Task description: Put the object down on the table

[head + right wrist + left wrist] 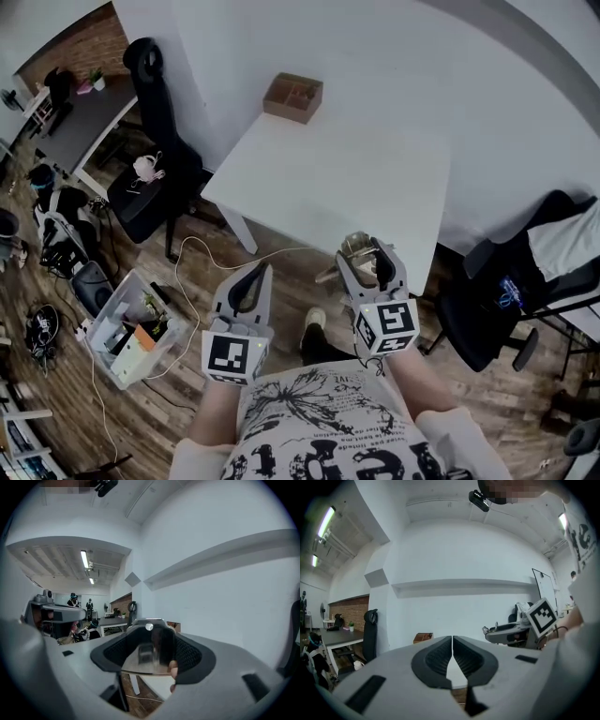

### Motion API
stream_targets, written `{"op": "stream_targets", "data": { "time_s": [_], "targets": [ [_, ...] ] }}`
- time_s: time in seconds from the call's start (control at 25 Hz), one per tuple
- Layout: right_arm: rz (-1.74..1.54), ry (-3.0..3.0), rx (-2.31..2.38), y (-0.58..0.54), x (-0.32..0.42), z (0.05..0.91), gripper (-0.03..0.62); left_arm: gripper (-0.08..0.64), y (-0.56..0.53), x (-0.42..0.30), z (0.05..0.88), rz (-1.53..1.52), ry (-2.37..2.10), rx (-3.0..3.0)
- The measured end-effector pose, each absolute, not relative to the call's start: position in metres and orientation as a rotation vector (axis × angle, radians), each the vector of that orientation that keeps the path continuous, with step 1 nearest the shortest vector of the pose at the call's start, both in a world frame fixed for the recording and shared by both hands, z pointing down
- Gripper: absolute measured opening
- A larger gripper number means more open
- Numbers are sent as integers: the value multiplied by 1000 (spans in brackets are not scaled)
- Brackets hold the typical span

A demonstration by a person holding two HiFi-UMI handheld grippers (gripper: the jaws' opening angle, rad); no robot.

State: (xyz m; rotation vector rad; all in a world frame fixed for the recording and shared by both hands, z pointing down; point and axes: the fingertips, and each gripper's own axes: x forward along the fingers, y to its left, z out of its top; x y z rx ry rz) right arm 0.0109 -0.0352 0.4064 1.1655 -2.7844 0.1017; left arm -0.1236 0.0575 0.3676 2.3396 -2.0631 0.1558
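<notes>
**Glassy Load Nears the Tabletop's Edge**

My right claw (pixel 372 265) stands wide around a glassy, reflective object (pixel 152 651), pads pressed to its sides. My left claw (pixel 452 644) is pinched together on nothing. The object hangs by the front edge of the white tabletop (pixel 356 169); I cannot tell whether it is past that edge. I judge that releasing here risks a fall to the wooden floor (pixel 281 281). Slick sides could slip, and an edge landing could tip it off.
</notes>
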Motion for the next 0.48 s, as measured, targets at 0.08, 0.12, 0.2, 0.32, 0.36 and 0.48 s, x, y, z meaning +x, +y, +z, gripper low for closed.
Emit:
{"op": "stream_targets", "data": {
  "time_s": [0.08, 0.12, 0.2, 0.32, 0.36, 0.48],
  "targets": [
    [95, -2786, 1176, -71, 2, 404, 281, 12, 19, -136, 366, 139, -2092, 2353],
    [96, -2786, 1183, -89, -1, 403, 279, 12, 0, -139, 365, 130, -2092, 2352],
    [104, -2783, 1202, -120, -4, 402, 281, 12, -36, -141, 359, 118, -2080, 2364],
    [116, -2768, 1222, -156, -8, 405, 281, 12, -78, -143, 359, 120, -2071, 2421],
    [118, -2759, 1226, -166, -9, 407, 281, 12, -89, -143, 360, 128, -2059, 2422],
    [129, -2731, 1243, -193, -13, 411, 281, 12, -120, -146, 362, 146, -1989, 2419]
  ]
}}
